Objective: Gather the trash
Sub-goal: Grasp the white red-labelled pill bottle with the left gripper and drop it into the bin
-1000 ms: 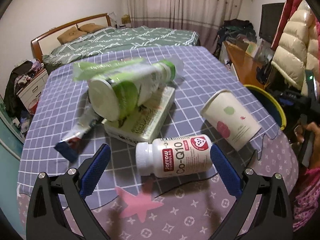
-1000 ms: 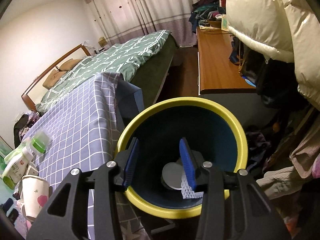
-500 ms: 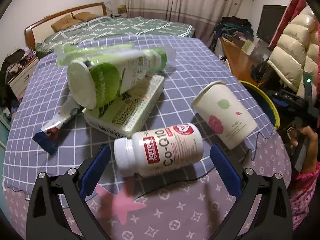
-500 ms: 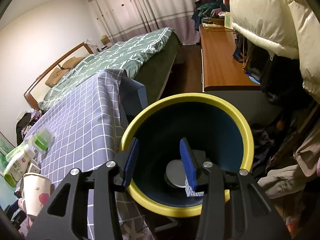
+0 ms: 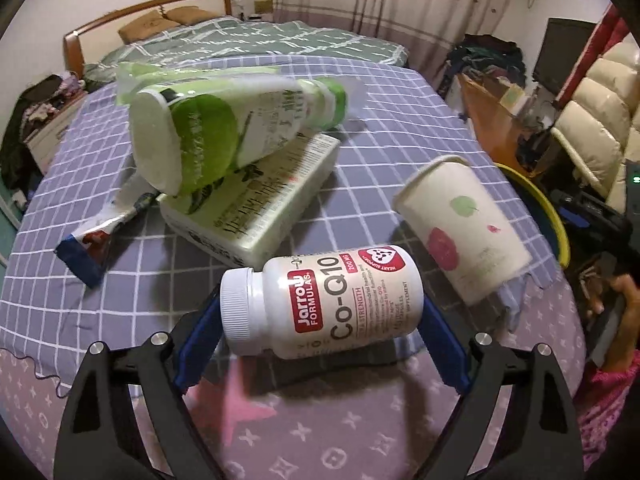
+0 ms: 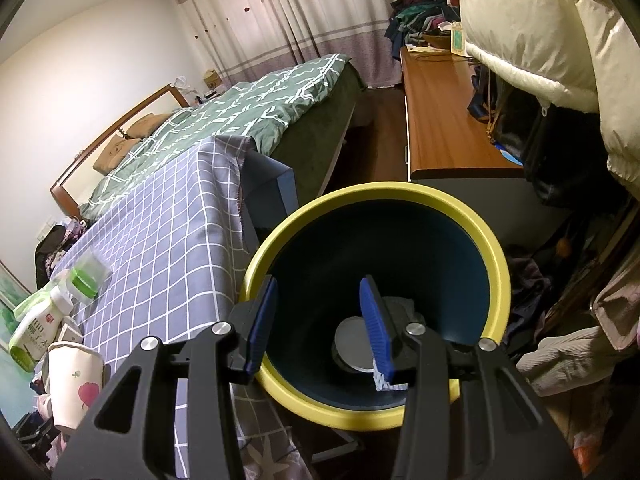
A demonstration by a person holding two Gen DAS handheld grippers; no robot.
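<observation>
Down at the left wrist view, the left gripper [image 5: 320,328] has just been closing its jaws on the pill bottle [image 5: 326,306], and the blue pads now sit against both ends: one at the cap, one at the base. The bottle lies on its side on the tablecloth [image 5: 384,112], long axis running across the frame, white ribbed cap to the left, base to the right and tipped slightly higher. It is white plastic with a red brand patch, a red heart badge and big grey "Co-Q10" lettering. Just beyond it lie a flat box [image 5: 256,208] with a green-and-white bottle [image 5: 224,128] leaning on top, a paper cup [image 5: 464,228] on its side to the right, and a wrapper [image 5: 100,240] to the left.

From the right wrist view, the right gripper [image 6: 320,324] hangs over the yellow-rimmed bin [image 6: 496,264], jaws partly apart with nothing between them. A round lid-like disc [image 6: 352,344] lies at the bin's bottom.
</observation>
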